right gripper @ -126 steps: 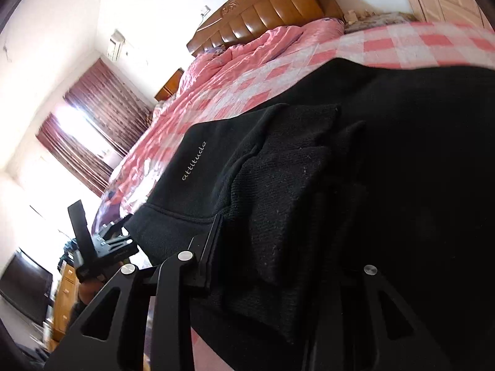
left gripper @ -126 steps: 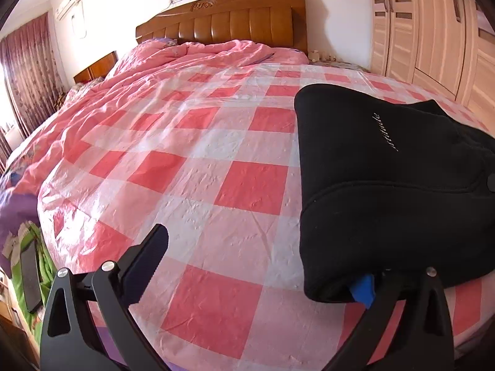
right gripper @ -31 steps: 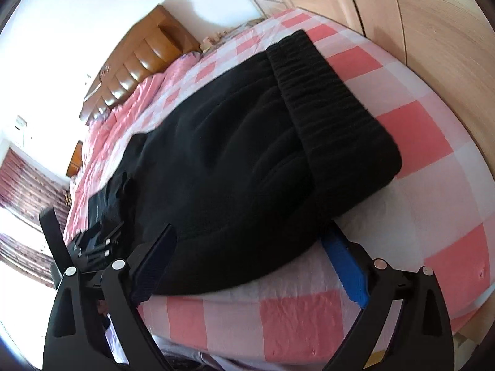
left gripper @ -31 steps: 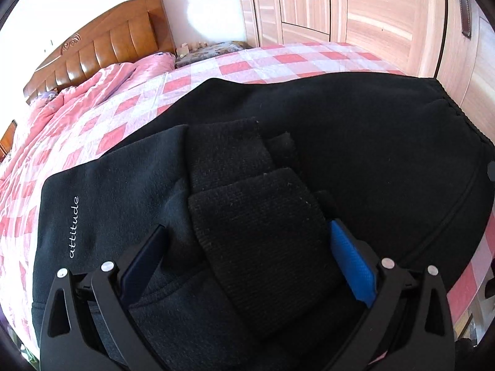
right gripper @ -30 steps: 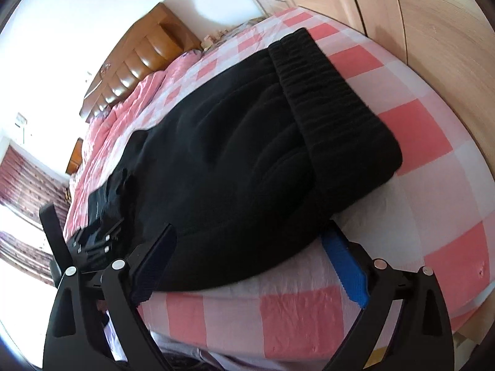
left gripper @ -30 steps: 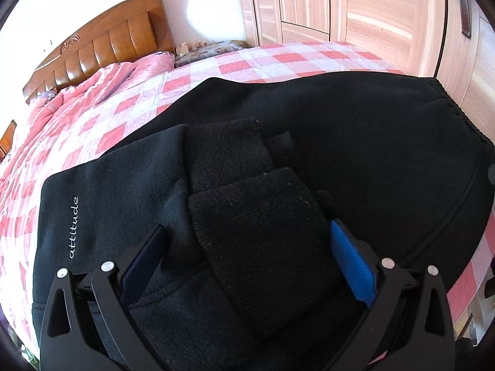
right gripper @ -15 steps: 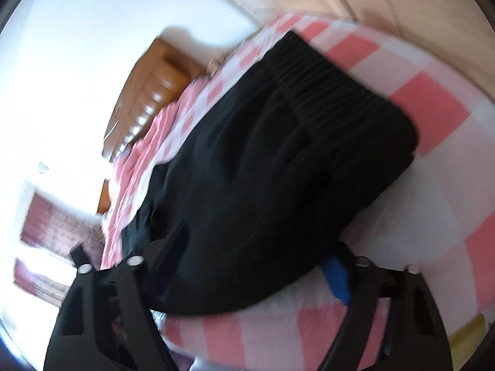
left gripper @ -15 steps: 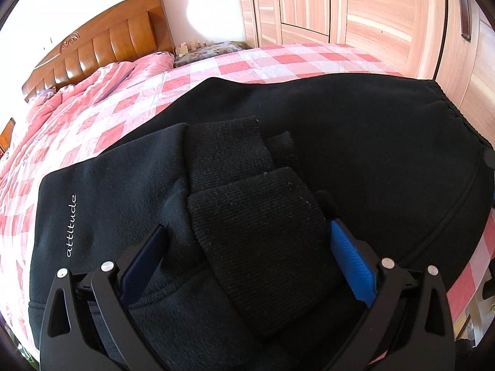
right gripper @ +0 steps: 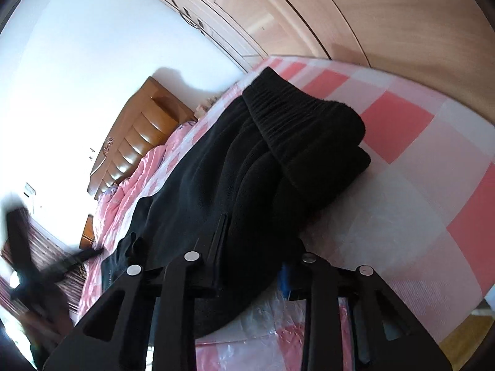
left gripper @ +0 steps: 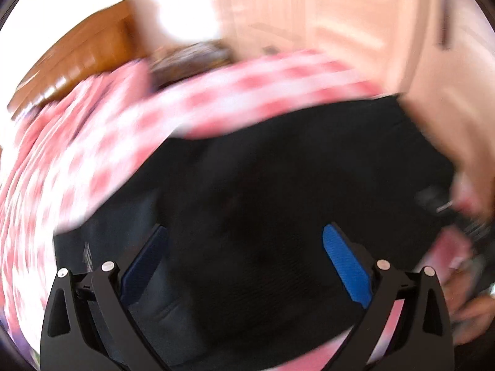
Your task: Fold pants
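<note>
Black pants (left gripper: 278, 191) lie folded on the pink checked bed; they also show in the right wrist view (right gripper: 247, 167), ribbed waistband (right gripper: 303, 123) to the far right. My left gripper (left gripper: 244, 247) is open, raised above the pants; its view is motion-blurred. My right gripper (right gripper: 252, 247) is shut on the near edge of the pants by the bed's front edge. The left gripper shows blurred at the left of the right wrist view (right gripper: 27, 259).
The pink checked bedspread (right gripper: 433, 160) covers the bed. A wooden headboard (right gripper: 133, 142) stands at the far end. Wooden wardrobe doors (right gripper: 355, 9) run along the right side. A hand shows blurred at the right of the left wrist view (left gripper: 470, 309).
My right gripper has closed on the near edge of the pants. My left gripper has pulled up and away from the pants, swinging fast, still open.
</note>
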A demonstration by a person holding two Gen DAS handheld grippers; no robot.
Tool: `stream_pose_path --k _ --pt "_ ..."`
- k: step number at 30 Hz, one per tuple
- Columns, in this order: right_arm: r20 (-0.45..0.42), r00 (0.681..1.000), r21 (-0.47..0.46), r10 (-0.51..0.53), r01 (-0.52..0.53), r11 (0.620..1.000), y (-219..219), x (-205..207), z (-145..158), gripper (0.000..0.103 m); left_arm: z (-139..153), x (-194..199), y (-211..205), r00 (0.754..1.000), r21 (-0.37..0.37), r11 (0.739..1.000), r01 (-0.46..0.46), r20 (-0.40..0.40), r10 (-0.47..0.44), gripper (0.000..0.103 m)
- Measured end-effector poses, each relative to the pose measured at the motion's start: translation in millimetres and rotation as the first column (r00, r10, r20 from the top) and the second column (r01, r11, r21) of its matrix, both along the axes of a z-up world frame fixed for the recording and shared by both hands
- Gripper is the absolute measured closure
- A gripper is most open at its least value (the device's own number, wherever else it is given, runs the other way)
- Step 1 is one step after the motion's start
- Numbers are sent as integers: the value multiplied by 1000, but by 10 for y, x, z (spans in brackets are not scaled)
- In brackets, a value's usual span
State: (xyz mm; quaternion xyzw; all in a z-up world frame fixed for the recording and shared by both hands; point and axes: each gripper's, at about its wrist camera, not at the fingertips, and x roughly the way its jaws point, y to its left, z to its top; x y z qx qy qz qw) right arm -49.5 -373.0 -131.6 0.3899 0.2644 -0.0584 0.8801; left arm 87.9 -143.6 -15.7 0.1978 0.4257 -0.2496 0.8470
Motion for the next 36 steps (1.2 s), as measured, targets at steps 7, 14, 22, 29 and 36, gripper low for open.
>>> stream_pose_path --k 7,14,22,29,36 --pt "8 1000 -304 -21 23 952 348 86 186 75 98 -20 -1892 886 72 942 329 -370 -281 2" --pt "-4 999 -440 -33 28 898 463 139 236 75 -389 -201 -2990 814 381 777 501 -513 -273 2" --pt "16 1000 -556 -22 27 831 651 139 378 75 -759 -485 -3281 862 681 530 506 -423 -279 2" --pt "14 1000 -593 -21 25 805 733 141 401 75 -878 -410 -3104 886 751 472 462 -367 -284 58" --pt "14 998 -558 55 -38 829 744 -61 404 5 -339 -365 -2832 887 616 640 460 -288 -361 75"
